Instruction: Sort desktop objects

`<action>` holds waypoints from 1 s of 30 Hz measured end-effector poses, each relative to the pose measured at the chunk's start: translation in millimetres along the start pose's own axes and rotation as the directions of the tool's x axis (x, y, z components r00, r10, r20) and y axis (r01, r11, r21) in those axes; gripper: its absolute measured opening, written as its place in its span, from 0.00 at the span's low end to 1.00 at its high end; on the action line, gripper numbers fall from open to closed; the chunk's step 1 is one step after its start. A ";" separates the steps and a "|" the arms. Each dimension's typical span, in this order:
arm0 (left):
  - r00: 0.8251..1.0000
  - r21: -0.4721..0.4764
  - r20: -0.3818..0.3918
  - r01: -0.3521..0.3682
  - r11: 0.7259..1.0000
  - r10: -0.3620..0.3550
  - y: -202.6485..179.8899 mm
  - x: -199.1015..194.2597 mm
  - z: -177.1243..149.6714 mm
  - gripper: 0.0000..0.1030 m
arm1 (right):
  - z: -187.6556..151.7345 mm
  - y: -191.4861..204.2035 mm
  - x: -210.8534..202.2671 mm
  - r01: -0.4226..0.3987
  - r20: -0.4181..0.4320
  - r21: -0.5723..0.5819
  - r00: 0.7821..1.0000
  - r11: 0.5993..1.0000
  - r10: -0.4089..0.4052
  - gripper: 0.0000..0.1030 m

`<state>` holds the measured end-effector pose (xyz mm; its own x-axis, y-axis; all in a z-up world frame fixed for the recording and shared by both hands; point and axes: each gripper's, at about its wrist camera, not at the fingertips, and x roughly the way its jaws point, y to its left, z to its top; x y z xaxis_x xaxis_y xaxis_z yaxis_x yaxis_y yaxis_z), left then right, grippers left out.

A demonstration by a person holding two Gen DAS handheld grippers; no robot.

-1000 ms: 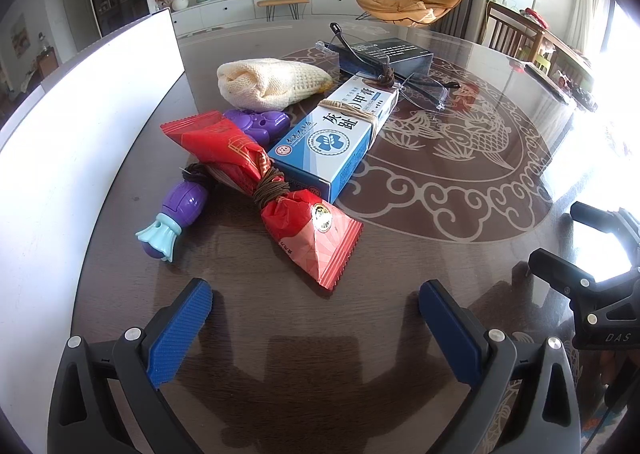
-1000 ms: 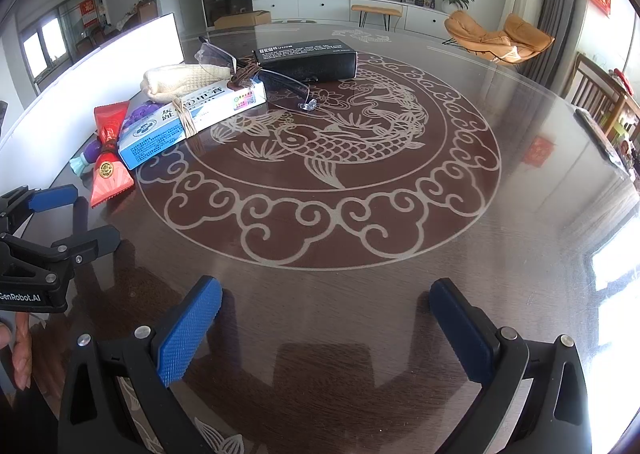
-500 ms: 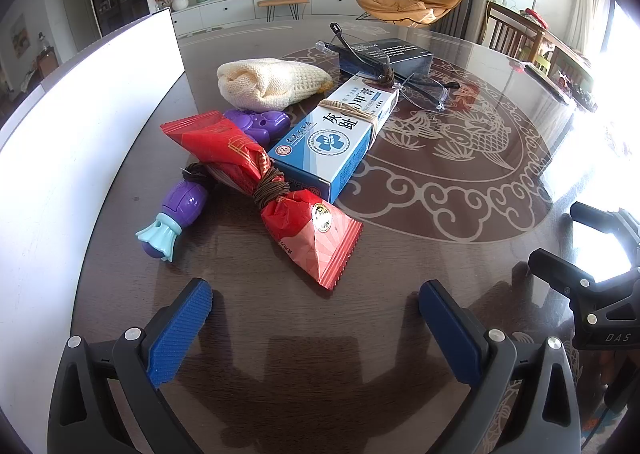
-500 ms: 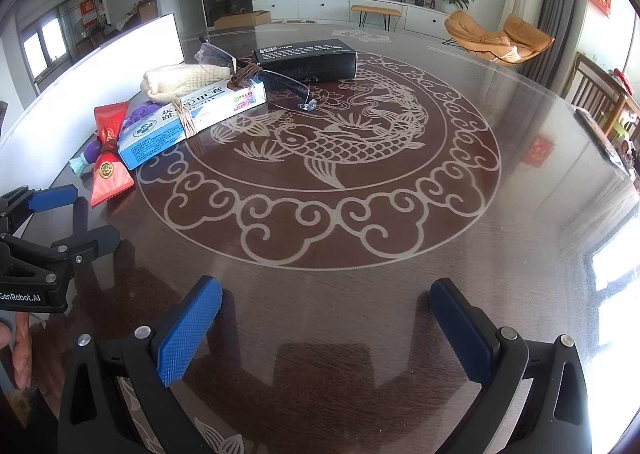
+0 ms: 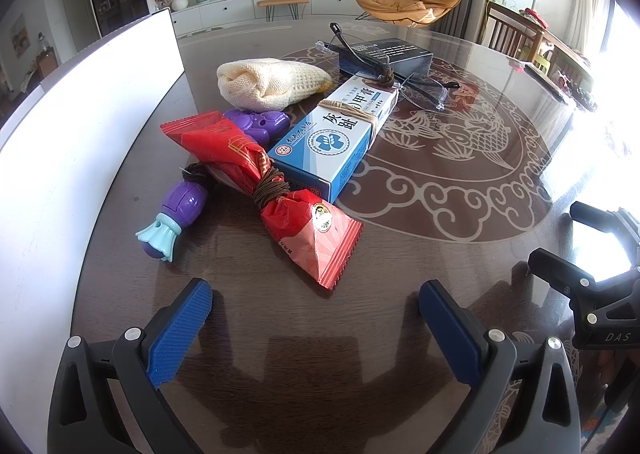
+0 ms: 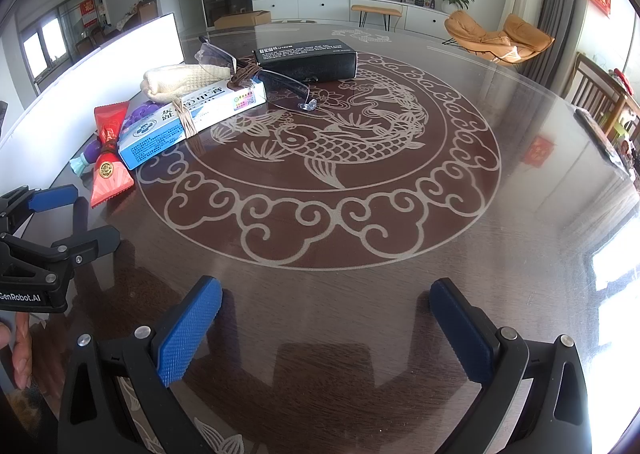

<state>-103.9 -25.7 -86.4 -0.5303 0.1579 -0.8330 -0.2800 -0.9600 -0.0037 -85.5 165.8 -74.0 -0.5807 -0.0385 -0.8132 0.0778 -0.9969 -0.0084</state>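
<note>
Big dark table [image 5: 460, 213] is loaded on its left side. A black box [image 6: 308, 57], shut, so contents can't be told, is parked farthest back, glasses [image 5: 420, 87] beside it. The blue-white carton [image 5: 340, 137] is laid between a cream cloth pouch [image 5: 268, 83] and the red snack pack [image 5: 280, 189], which is draped over 1 purple toy [image 5: 176, 213]. Both the left gripper [image 5: 316, 318] and right gripper [image 6: 326, 318] are held wide apart, nothing gripped.
</note>
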 end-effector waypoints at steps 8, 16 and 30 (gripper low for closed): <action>1.000 0.000 0.000 0.000 1.000 0.000 -0.2 -0.1 -0.1 1.00 | 0.0 -0.1 0.1 0.000 0.000 0.000 1.000 1.000 0.000 1.00; 1.000 0.000 0.000 0.002 1.000 -0.002 -0.5 -0.4 -0.2 1.00 | 0.1 -0.1 0.1 0.000 0.000 0.000 1.000 1.000 0.000 1.00; 0.993 -0.166 0.109 0.065 0.984 -0.047 41.1 -39.2 -0.5 1.00 | 0.3 -0.2 0.0 0.000 0.000 0.000 1.000 1.000 0.000 1.00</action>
<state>-94.2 -71.4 -54.2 -0.6004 0.2270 -0.7668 -0.1768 -0.9728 -0.1495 -85.8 165.9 -73.8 -0.5808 -0.0387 -0.8131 0.0780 -0.9969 -0.0083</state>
